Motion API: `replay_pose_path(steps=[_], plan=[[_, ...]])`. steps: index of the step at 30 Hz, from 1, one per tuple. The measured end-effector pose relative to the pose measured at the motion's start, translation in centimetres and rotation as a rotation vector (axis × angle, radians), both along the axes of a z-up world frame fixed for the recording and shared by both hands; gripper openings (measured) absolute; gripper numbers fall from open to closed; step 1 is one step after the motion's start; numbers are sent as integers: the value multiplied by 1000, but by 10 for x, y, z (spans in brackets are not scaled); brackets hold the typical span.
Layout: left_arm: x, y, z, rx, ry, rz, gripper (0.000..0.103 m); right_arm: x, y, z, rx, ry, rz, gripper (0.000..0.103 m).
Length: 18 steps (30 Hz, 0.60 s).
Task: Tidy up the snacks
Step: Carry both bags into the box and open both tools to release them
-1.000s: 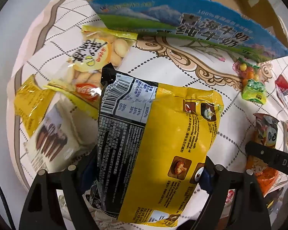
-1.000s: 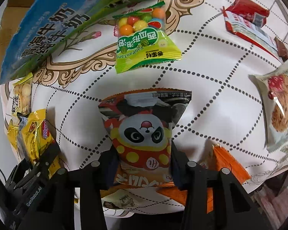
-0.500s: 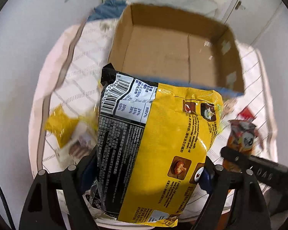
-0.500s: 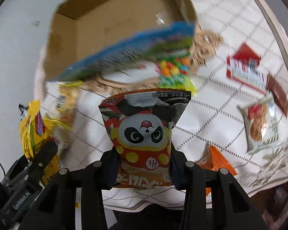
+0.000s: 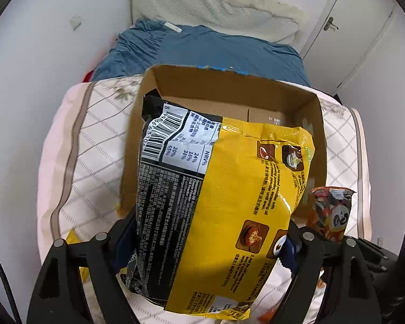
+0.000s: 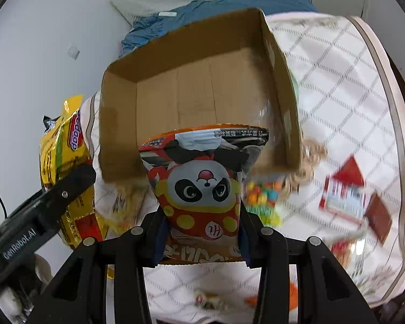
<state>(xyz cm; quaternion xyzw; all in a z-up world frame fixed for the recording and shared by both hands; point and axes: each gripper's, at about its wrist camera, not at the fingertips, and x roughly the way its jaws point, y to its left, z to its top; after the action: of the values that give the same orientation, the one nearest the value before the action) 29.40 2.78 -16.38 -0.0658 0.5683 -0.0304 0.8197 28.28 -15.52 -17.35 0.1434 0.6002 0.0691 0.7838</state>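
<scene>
Both grippers carry snacks above the empty cardboard box, the left gripper clamped on the big yellow noodle bag, the right gripper on the panda packet; the wide bag may catch the box wall and fall outside.

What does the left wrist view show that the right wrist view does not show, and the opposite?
Only the left wrist view shows the white door and the yellow packet's barcode. Only the right wrist view shows loose snacks on the cloth: a red packet and colourful candies. Both show the cardboard box, the yellow packet in the left hand-held gripper and the panda packet in the right hand-held gripper.
</scene>
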Motion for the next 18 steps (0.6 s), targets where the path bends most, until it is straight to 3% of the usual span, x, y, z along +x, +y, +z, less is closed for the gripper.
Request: replay_pose_path(steps=[8, 18], plan=[[96, 3, -46, -110, 112, 12, 84, 96, 4, -38, -28, 11, 3, 46], [153, -10, -109, -102, 186, -8, 84, 173, 18, -96, -112, 36, 59, 45]])
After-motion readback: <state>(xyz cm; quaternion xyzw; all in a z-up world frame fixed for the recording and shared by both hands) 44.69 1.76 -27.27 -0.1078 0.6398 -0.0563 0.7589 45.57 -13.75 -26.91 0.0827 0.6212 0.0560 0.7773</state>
